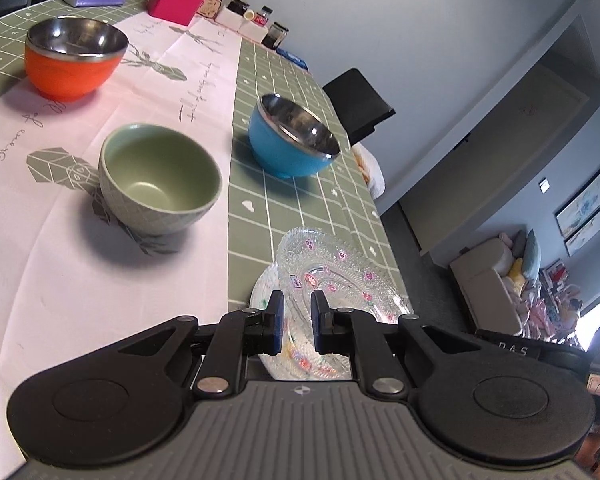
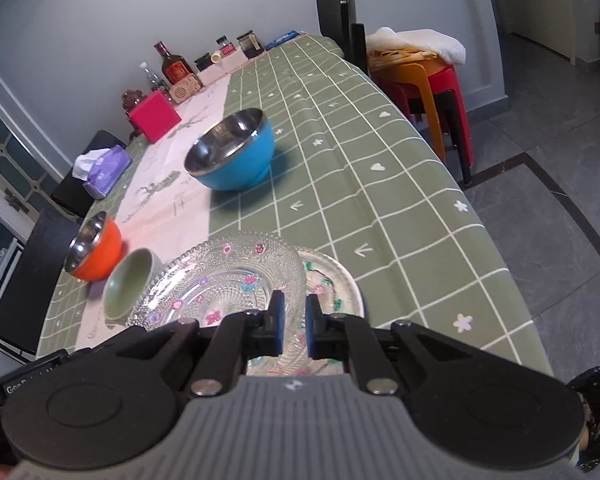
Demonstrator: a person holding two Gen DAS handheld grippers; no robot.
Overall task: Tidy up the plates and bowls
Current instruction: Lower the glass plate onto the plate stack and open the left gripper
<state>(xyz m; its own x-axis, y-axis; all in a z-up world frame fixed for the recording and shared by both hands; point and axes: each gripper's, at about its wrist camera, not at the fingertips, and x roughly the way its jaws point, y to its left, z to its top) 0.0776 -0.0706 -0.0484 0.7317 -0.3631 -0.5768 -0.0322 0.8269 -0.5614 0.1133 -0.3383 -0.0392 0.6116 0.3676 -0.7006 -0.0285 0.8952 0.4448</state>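
Glass plate (image 2: 228,280) pinched by our left hand-held gripper (image 1: 297,326) and right hand-held gripper (image 2: 293,326), tilted over second plate (image 2: 332,280) for stacking

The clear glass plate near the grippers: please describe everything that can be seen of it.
The glass plate is clear pressed glass with a fine dotted, ribbed texture, a scalloped rim and small coloured flowers, mostly pink. It is tilted above a second patterned plate, which lies on the green checked tablecloth near the table's edge. The left gripper and the right gripper each pinch its rim from opposite sides. It looks whole and empty. Whether its lower edge touches the plate beneath cannot be told.
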